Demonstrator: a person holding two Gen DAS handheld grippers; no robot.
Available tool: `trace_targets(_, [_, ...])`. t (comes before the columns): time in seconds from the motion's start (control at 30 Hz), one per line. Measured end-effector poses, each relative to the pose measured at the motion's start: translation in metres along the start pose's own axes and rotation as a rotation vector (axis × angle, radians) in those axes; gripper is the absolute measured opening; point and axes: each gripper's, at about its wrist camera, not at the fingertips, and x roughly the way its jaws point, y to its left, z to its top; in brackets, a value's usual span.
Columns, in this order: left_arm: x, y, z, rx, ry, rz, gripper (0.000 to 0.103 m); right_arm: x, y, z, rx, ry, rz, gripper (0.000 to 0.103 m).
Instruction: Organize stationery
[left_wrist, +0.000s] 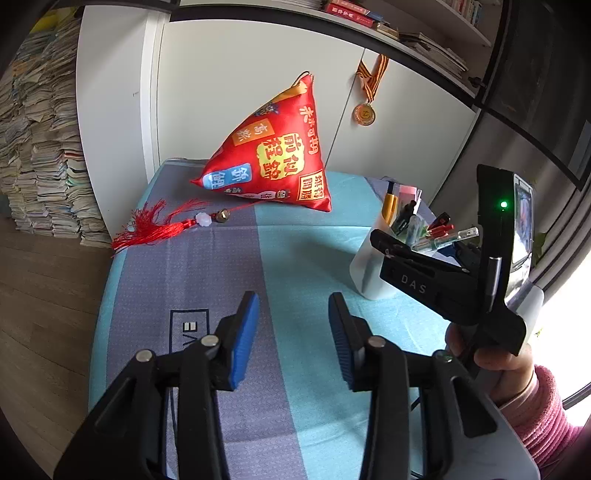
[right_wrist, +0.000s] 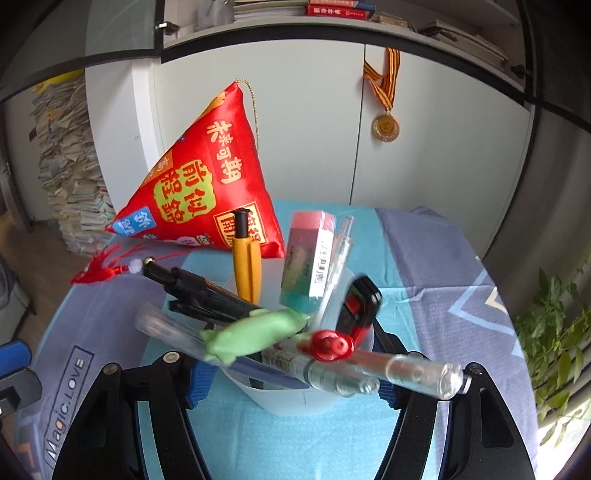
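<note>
A white cup (right_wrist: 291, 400) full of stationery stands on the blue cloth. It holds a yellow pen (right_wrist: 246, 267), a pink and green eraser (right_wrist: 307, 254), black pens, clear pens, a green fish-shaped piece (right_wrist: 255, 334) and a red-capped item (right_wrist: 330, 345). My right gripper (right_wrist: 291, 384) has its blue pads on either side of the cup, closed on it. The cup (left_wrist: 369, 271) also shows in the left wrist view, with the right gripper (left_wrist: 421, 273) at it. My left gripper (left_wrist: 293, 332) is open and empty above the cloth, left of the cup.
A red triangular cushion (left_wrist: 269, 155) with a red tassel (left_wrist: 147, 229) lies at the back of the table. White cabinet doors with a hanging medal (left_wrist: 365, 112) stand behind. Stacked papers (left_wrist: 40, 140) rise at the left. A plant (right_wrist: 554, 332) is at the right.
</note>
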Motion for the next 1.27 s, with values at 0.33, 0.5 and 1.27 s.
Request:
trace_targets(0.33, [-0.021, -0.029, -0.003, 0.058, -0.082, 0.072, 0.066, -0.032, -0.021, -0.024, 0.069, 0.01, 0.05, 0.086])
trace_targets(0.5, [-0.04, -0.047, -0.002, 0.094, -0.116, 0.112, 0.069, -0.075, -0.034, -0.039, 0.108, 0.005, 0.061, 0.086])
trace_targets(1.27, [-0.215, -0.139, -0.009, 0.189, -0.512, 0.187, 0.102, -0.308, -0.052, -0.023, 0.18, -0.299, -0.046, 0.094])
